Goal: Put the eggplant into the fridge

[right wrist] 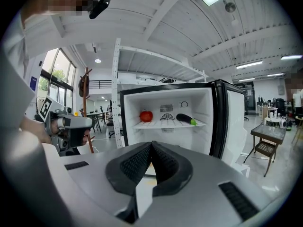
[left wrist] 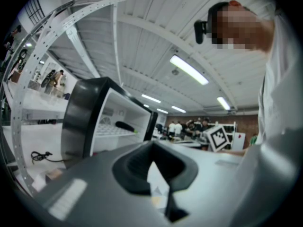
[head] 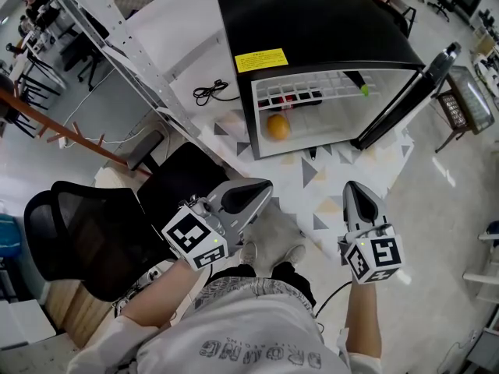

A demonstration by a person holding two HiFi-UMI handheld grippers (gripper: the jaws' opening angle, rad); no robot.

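A dark eggplant (right wrist: 186,119) with a green stem end lies on the white shelf of the small black fridge (head: 312,22); it also shows as the eggplant (head: 356,82) and the eggplant (left wrist: 124,126). The fridge door (head: 405,100) stands swung wide to the right. My left gripper (head: 261,187) and right gripper (head: 352,187) are held side by side near the person's body, well short of the fridge. Both point towards it. The left gripper (left wrist: 152,145) is shut with nothing in it, and the right gripper (right wrist: 152,145) is shut and empty too.
A red fruit (right wrist: 146,116) sits at the shelf's left and an orange fruit (head: 277,126) on the fridge floor. A black office chair (head: 86,224) stands at my left, a metal rack (head: 132,61) beyond it. A small side table (right wrist: 267,136) stands right of the door.
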